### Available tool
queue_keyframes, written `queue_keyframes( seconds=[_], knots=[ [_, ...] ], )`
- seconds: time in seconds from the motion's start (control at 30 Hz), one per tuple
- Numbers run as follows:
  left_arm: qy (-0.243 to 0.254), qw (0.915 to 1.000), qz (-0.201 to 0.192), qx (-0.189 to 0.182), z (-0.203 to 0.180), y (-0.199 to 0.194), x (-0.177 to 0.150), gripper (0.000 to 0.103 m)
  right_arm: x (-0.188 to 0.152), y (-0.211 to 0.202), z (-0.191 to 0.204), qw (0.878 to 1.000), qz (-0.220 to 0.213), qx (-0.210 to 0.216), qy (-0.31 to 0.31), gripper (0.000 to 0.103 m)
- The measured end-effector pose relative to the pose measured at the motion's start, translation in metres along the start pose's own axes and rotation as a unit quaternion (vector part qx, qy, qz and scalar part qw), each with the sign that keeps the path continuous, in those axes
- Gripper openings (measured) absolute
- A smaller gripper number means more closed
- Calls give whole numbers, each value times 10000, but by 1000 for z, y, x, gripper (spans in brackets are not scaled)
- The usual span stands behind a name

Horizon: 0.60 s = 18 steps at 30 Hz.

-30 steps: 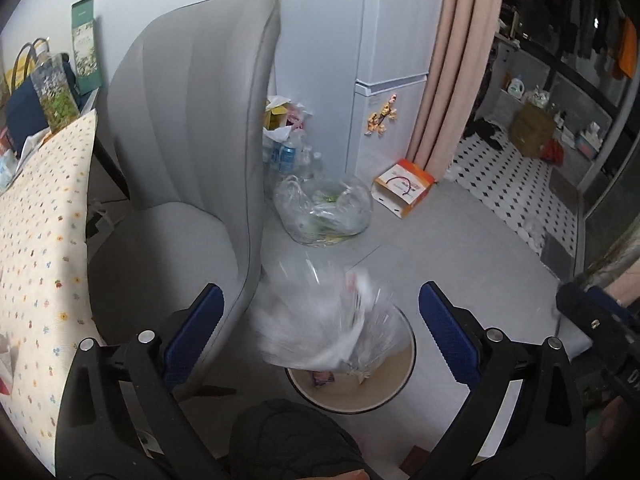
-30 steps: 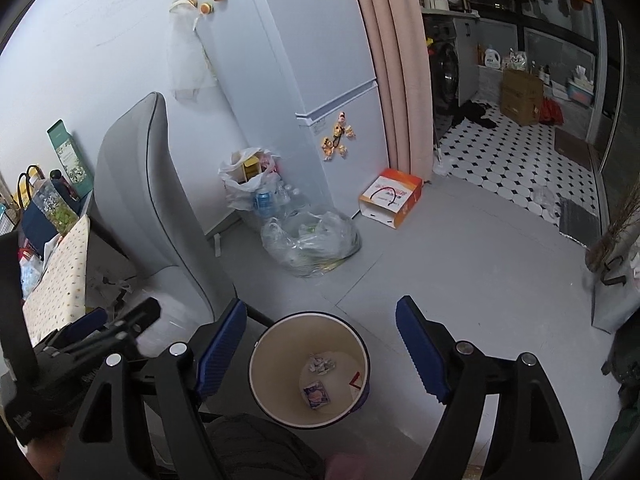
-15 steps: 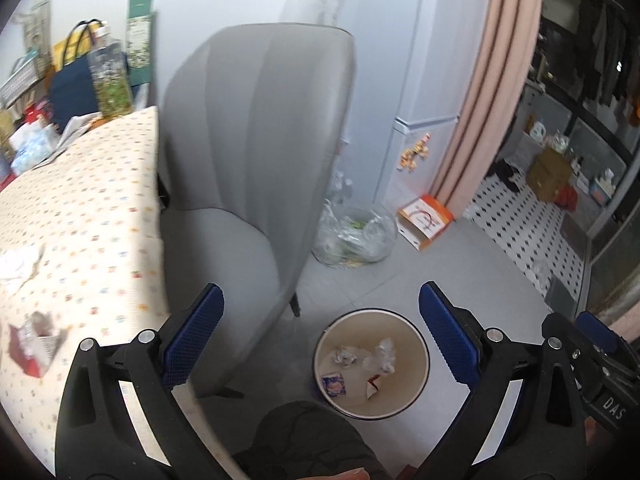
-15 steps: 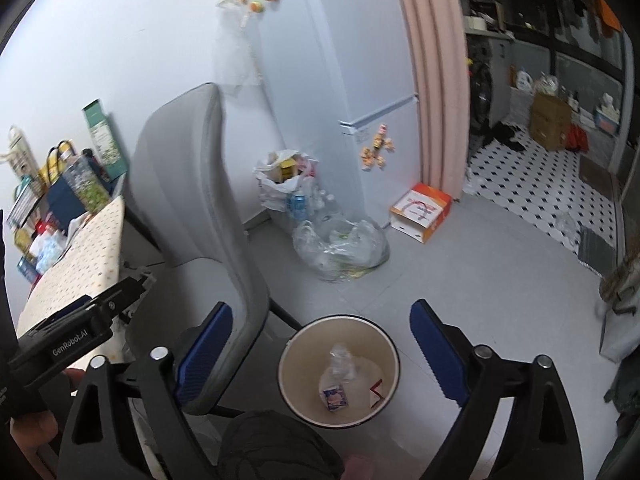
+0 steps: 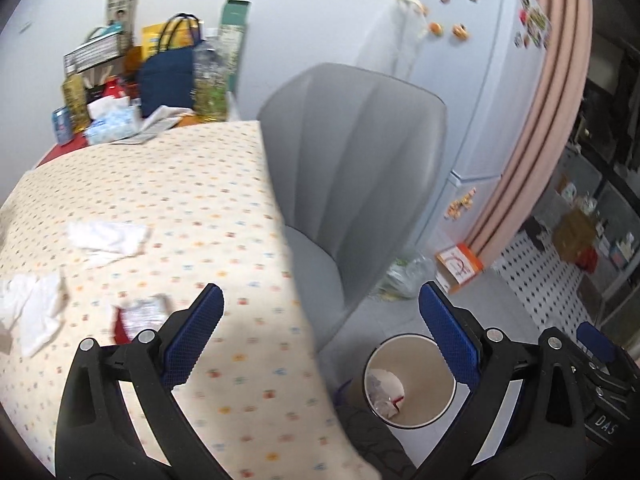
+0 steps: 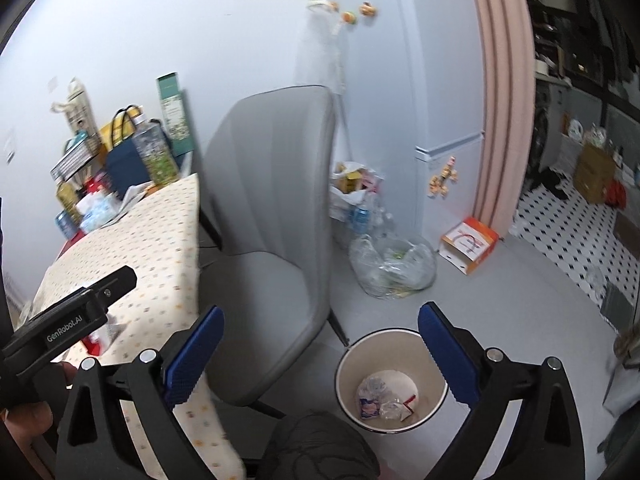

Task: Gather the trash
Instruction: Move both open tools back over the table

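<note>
My left gripper [image 5: 320,300] is open and empty, hovering over the edge of the dotted tablecloth [image 5: 180,184]. On the cloth lie white tissues [image 5: 106,236], more crumpled tissue [image 5: 36,304] and a red-and-white wrapper [image 5: 140,312], left of the left finger. My right gripper [image 6: 320,316] has its jaws opening wide with nothing between them. It is above the floor, between the chair and the round bin [image 6: 352,360]. Wrappers and clear plastic [image 6: 384,400] lie in the bin [image 5: 424,376].
A grey chair [image 5: 352,160] stands between table and bin. On the floor by the fridge [image 6: 440,100] sit a clear bag of rubbish [image 6: 392,264] and an orange box [image 6: 470,246]. Bags and bottles [image 5: 172,76] crowd the table's far end.
The clear plastic that hung blurred between the left jaws over the bin now lies in it. Both views have swung up and left towards the table. The right jaws have widened.
</note>
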<state>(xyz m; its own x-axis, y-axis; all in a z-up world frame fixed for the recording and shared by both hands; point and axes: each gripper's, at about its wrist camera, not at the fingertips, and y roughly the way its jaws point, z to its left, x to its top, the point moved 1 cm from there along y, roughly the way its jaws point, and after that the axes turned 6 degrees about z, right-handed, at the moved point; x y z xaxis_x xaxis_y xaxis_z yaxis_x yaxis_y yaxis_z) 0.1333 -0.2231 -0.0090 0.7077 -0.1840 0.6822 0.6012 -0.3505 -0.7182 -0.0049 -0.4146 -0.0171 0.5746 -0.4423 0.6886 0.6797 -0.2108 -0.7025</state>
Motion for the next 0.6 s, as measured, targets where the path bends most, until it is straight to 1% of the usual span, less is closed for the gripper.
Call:
queue_keyframes(
  seconds=[0.3, 0.6],
  knots=[
    [-359, 9988, -216, 272, 61, -30, -12, 97, -1, -15, 71, 9982, -75, 334, -500, 95],
    [-913, 9939, -373, 502, 139, -60, -31, 97, -19, -24, 141, 9924, -54, 593, -1078, 95]
  ],
)
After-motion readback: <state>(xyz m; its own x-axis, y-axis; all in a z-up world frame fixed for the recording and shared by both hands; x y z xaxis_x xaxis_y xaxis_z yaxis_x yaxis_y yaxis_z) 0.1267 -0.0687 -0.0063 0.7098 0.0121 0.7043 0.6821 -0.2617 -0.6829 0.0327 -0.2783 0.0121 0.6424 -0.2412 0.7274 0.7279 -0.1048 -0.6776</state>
